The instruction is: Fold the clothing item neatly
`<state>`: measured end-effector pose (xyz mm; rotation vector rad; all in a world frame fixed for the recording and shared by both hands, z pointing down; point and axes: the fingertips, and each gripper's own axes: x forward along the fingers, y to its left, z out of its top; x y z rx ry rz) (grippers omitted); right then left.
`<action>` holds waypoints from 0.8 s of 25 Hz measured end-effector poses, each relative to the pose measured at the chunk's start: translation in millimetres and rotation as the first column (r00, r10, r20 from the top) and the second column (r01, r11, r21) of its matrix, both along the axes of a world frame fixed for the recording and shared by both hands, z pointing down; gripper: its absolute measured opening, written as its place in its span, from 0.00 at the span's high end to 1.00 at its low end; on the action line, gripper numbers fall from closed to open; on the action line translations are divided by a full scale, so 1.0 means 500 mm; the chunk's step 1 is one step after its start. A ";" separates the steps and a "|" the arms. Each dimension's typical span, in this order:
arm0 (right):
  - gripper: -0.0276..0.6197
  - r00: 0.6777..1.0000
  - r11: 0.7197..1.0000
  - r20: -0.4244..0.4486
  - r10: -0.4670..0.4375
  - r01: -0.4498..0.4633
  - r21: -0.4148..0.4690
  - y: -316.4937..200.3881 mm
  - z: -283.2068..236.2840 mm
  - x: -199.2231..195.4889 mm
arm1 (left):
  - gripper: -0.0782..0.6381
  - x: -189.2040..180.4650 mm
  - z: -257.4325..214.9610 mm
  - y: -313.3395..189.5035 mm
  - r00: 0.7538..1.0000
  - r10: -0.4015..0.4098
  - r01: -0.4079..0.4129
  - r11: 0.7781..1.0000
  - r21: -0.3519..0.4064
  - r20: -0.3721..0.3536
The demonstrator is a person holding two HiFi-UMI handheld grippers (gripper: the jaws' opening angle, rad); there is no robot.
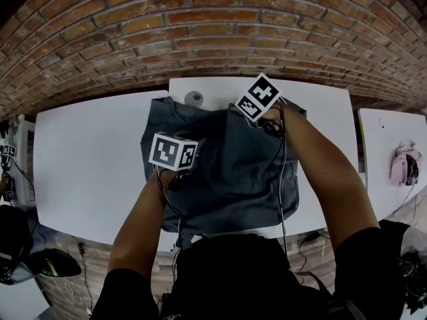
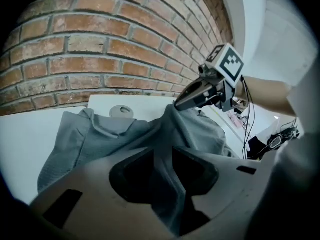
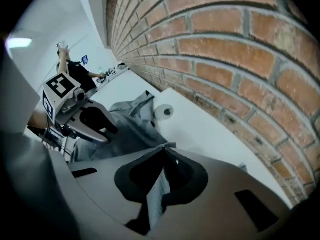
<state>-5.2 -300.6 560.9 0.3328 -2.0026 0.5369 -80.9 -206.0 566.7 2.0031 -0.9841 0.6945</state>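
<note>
**Head view.** The garment (image 1: pixel 227 179), a grey-blue piece of clothing, is seen lying crumpled on the white counter (image 1: pixel 87 159). Its near edge hangs over the counter's front. The fingers of both grippers are hidden here beneath the marker cubes (image 1: pixel 173 152) and the forearms (image 1: pixel 137 225). Only their places on the cloth are shown: one pair at the garment's left edge, the other at its far right corner.

**Left gripper (image 2: pixel 164 151) view.** Its fingers are found closed on a ridge of the cloth, which runs between them and out beyond the tips. Ahead and to the right of these fingers the right gripper (image 2: pixel 178 104) is seen from the side. Its fingers are pinched together on fabric drawn up into a peak. A lighter inner face of the cloth is shown ahead of the left fingers, to the left.

**Right gripper view.** Its fingers are pressed almost together, with a thin fold of the garment clamped between them. To the left of these fingers the left gripper is seen low over the cloth. A person (image 3: pixel 67 66) at a far counter is shown in this view alone.

**Surroundings.** A white roll (image 1: pixel 194 99) rests on the counter just past the garment's far edge, between the fingers and the brick wall (image 1: pixel 200 25). A pink object (image 1: pixel 403 165) is recorded on a neighbouring counter, well to the right of the right fingers.

**Condition of the garment.** It is loosely creased, not flat, and no clean fold line is visible.
</note>
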 end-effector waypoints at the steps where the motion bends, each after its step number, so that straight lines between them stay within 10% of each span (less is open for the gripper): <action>1: 0.94 1.000 0.999 0.021 -0.011 0.010 0.045 -0.017 -0.012 -0.017 | 0.73 -0.007 -0.002 -0.002 1.000 -0.009 0.009 1.000 0.004 0.005; 8: 0.82 0.990 0.953 0.097 0.102 -0.125 0.277 -0.110 -0.046 -0.021 | 0.73 -0.102 0.003 -0.020 0.990 -0.136 0.135 0.991 0.021 0.045; 14: 0.79 0.912 0.935 0.310 0.269 -0.325 0.144 0.032 -0.119 0.114 | 0.73 -0.164 0.023 -0.030 0.975 -0.212 0.211 0.977 0.013 0.072; 20: 0.79 0.880 0.913 0.247 0.405 -0.403 -0.063 0.338 -0.038 0.265 | 0.73 -0.179 -0.001 0.042 0.981 -0.196 0.196 0.981 0.017 0.011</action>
